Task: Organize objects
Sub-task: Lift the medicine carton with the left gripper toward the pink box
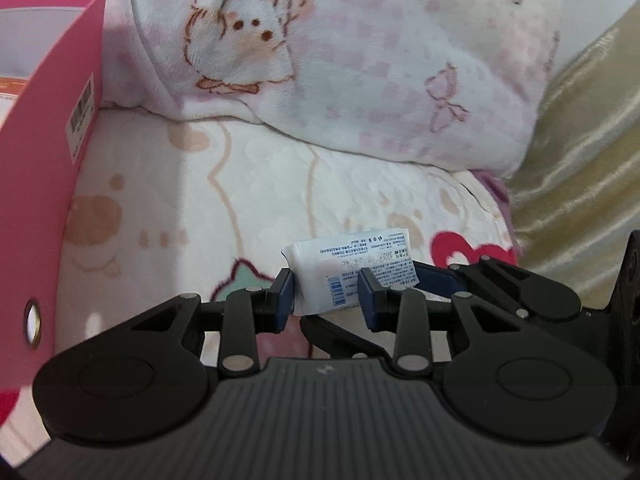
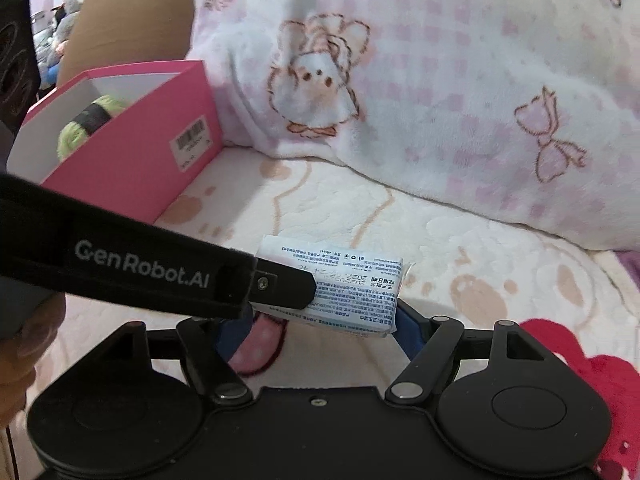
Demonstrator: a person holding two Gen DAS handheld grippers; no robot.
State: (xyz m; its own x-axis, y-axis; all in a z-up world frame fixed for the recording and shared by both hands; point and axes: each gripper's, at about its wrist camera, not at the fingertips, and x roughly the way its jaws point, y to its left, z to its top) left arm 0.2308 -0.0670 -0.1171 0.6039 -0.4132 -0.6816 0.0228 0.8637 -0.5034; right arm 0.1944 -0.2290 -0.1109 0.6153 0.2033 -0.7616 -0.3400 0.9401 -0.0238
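Both tongs [image 1: 326, 294] [image 2: 320, 322] grip the white packet [image 1: 352, 270]; only the right view shows green yarn [image 2: 86, 122] inside the pink box [image 2: 136, 164].

Tissue pack [image 2: 340, 284]: thin plastic wrap, slightly glossy, printed.
Pink box [image 2: 132, 152]: matt cardboard, smooth, white inside; paper barcode label.
Blanket [image 1: 260, 200]: plush fleece, embossed, matt.
Pillow [image 1: 360, 60]: fluffy fleece, printed.
Left gripper [image 1: 326, 296]: matt black plastic, metal pivot pins, blue pads.
Curtain [image 1: 580, 160]: satin sheen cloth.
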